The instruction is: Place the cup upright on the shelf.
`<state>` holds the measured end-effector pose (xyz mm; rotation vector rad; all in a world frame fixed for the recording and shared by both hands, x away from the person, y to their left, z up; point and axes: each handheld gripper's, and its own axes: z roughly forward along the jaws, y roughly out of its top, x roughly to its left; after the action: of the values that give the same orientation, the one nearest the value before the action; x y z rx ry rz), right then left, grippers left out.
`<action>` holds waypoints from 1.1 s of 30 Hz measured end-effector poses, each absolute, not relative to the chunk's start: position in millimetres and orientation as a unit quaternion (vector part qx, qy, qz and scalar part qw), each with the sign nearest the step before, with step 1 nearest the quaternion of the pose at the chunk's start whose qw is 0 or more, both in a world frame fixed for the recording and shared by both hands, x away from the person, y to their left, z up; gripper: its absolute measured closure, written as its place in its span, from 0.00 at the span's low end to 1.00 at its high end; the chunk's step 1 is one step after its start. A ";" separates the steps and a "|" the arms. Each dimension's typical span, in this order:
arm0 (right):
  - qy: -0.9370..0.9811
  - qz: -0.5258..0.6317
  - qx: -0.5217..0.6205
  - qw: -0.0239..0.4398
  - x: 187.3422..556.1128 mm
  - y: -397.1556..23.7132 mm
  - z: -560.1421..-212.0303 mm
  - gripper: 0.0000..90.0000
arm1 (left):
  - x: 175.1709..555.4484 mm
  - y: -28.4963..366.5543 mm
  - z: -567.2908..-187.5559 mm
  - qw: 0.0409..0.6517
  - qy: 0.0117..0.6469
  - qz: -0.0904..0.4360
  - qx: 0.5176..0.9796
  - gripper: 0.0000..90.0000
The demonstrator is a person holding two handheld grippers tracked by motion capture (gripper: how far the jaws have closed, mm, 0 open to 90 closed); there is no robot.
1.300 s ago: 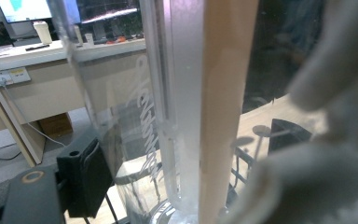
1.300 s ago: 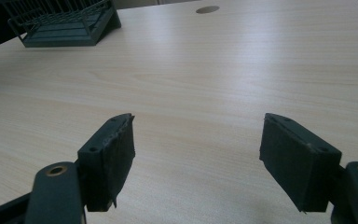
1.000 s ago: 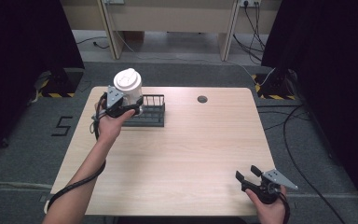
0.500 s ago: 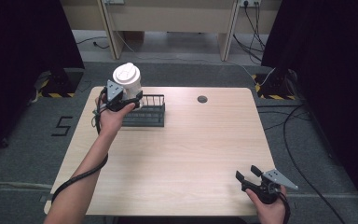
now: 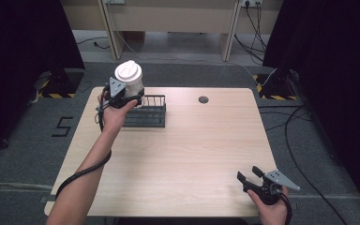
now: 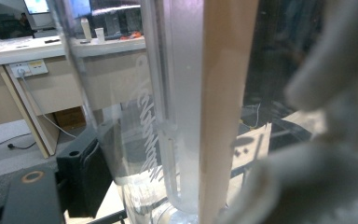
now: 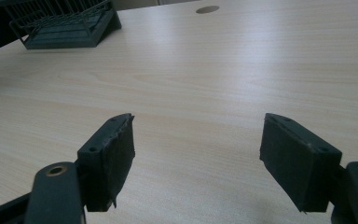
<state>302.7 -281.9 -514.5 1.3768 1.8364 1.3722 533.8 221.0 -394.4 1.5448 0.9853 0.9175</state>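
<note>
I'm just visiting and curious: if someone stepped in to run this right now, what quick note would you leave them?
Left tongs: shut on the white cup, held in the air above the left end of the dark wire rack.
Right tongs: open, holding nothing, at the near right corner of the wooden table, far from the rack.
Done: the cup is gripped and off the table.
Left: probably either setting it into the rack or carrying it elsewhere; I cannot tell which. Close up, the cup has a clear wall with lettering.
</note>
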 end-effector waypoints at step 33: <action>0.667 0.501 0.502 0.228 303.1 -282.3 -514.5 0.30 | 550.8 215.5 -437.3 0.486 0.452 0.362 0.655 0.19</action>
<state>303.1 -282.3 -514.5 1.3837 1.8379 1.3788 550.8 215.5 -437.3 1.5936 1.0995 0.8820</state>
